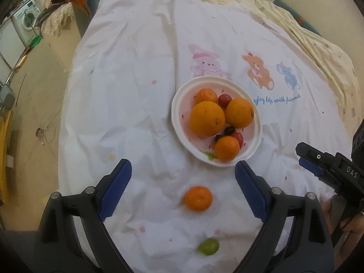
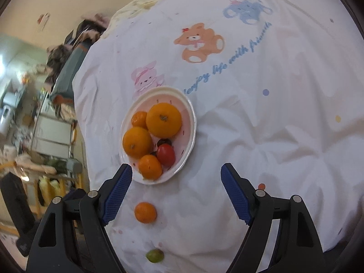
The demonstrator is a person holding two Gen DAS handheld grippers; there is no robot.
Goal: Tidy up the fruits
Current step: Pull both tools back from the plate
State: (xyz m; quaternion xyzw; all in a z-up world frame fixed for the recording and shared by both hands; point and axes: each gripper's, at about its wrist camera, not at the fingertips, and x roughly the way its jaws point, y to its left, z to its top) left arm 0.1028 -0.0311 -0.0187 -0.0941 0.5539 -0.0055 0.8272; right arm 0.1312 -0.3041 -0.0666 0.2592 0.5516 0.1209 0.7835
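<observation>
A white plate (image 1: 177, 104) (image 2: 192, 122) on the white cloth holds two large oranges (image 1: 207, 118), two small mandarins (image 1: 227, 148), red cherry tomatoes (image 2: 166, 154) and dark grapes (image 1: 229, 131). A loose mandarin (image 1: 198, 198) (image 2: 145, 212) and a green grape (image 1: 208, 246) (image 2: 155, 255) lie on the cloth in front of the plate. My left gripper (image 1: 183, 173) is open and empty, with the loose mandarin between its fingers, just behind the tips. My right gripper (image 2: 176, 174) is open and empty, just right of the plate's near edge; it also shows in the left wrist view (image 1: 309, 159).
The cloth (image 1: 136, 91) with cartoon animal prints covers a bed-like surface. A cream blanket (image 1: 318, 45) lies at the back right. The floor (image 1: 34, 113) and a washing machine (image 1: 25, 20) are off the left edge.
</observation>
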